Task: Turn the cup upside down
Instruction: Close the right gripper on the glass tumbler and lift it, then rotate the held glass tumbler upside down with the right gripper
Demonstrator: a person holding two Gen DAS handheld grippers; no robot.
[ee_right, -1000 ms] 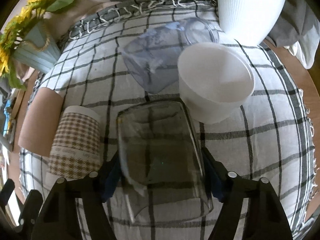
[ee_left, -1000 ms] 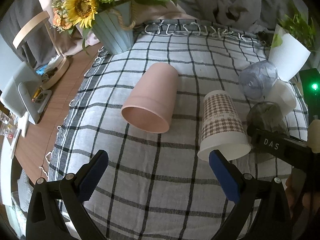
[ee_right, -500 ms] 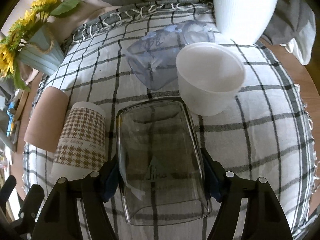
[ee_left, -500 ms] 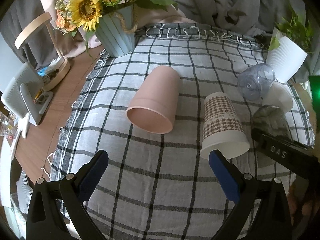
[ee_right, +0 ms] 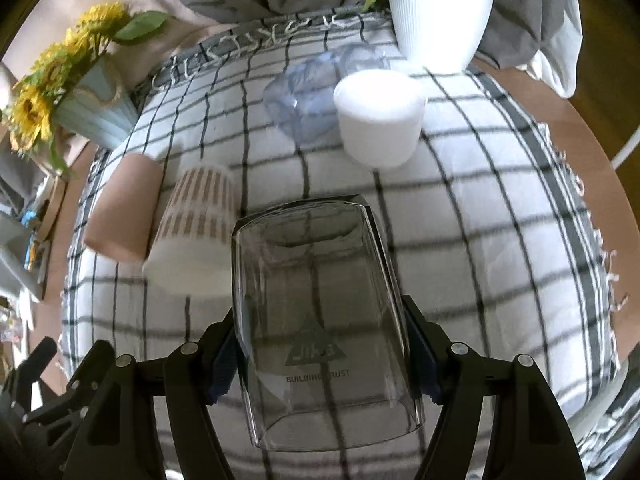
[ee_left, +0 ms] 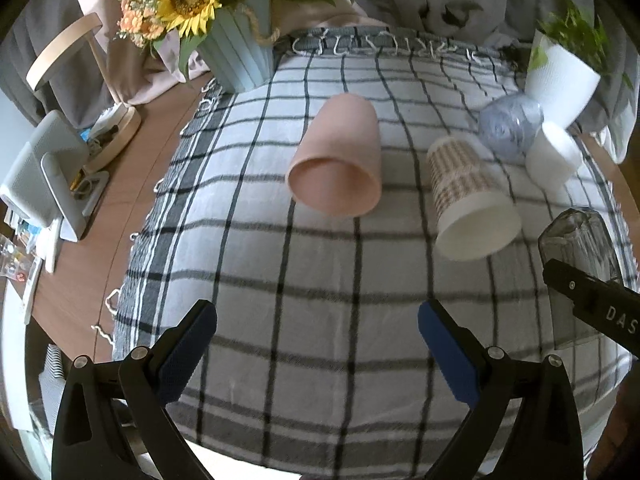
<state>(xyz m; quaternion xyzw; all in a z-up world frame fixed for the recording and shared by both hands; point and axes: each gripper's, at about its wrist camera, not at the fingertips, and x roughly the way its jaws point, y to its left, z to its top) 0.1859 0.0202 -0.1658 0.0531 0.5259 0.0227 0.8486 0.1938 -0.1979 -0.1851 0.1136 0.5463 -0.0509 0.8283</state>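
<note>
The clear glass cup [ee_right: 324, 320] carries a grey triangular emblem on its wall, with the words "BUILDING TRUST" printed beneath it; the lettering inside the triangle is too blurred to read. In the left wrist view, the black body of the right claw [ee_left: 592, 304] bears white capitals reading "DAS", cut off at the picture's edge. The checked paper cup [ee_right: 196, 224] shows only its pattern; any print on it cannot be read.
</note>
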